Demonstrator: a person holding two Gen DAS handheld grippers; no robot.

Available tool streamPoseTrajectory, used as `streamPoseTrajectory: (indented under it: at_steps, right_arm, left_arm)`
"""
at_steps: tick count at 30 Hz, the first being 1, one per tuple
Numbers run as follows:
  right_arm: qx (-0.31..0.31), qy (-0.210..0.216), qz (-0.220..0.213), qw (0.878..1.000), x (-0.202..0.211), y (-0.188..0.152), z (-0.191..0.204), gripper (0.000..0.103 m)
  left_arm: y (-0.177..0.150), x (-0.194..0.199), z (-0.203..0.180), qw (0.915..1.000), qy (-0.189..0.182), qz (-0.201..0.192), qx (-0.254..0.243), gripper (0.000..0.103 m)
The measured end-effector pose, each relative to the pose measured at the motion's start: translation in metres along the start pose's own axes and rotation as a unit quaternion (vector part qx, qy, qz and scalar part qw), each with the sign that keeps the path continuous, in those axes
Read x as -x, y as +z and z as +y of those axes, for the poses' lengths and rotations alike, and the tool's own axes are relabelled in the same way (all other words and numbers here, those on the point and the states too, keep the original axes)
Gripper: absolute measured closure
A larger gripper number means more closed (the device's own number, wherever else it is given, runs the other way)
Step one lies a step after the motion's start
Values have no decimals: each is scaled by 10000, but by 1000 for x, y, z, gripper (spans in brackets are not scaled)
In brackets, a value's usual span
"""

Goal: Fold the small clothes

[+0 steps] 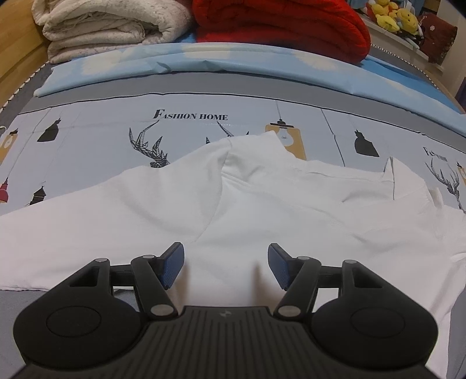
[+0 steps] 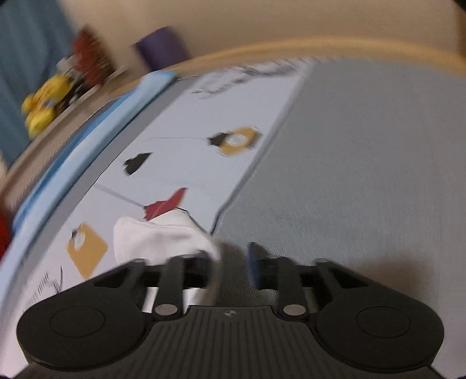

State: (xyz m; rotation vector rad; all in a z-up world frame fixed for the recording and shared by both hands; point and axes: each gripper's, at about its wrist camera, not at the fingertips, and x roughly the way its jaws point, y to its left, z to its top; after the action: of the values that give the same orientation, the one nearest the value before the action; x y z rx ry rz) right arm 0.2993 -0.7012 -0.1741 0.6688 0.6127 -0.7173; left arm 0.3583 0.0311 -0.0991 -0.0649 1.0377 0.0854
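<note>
White garment (image 1: 233,210), left jaws wide, empty

White shirt (image 1: 262,210); bedsheet (image 1: 102,131) pale blue, grey bands, black deer, yellow lamps. Beyond sheet: red blanket (image 1: 279,26), cream quilt (image 1: 102,26), yellow plush (image 1: 393,14). Fingers (image 1: 174,266) blue-padded, black.

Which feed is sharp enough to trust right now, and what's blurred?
Left wrist view: sharp, evenly lit, fisheye-bent; the white garment and left gripper read clearly. Right wrist view: motion-smeared throughout; the right gripper and white cloth beside it are fuzzy.
</note>
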Motion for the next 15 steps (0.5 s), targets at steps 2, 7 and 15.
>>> streamPoseTrajectory:
  at_steps: [2,7,15]
  right_arm:
    - [774,54,-95,9969,5,2,12,65]
    - [2726,152,-218,9618,18,-2,43,63]
    - [4532,-41,-222,8911,23,-26,88,61]
  left_arm:
    - [0,0,1,10000,14,13,5,34]
    - [0,-2,1,10000,14,29,2,34]
    - [-1,-9,-11,9999,-14,81,-107,34]
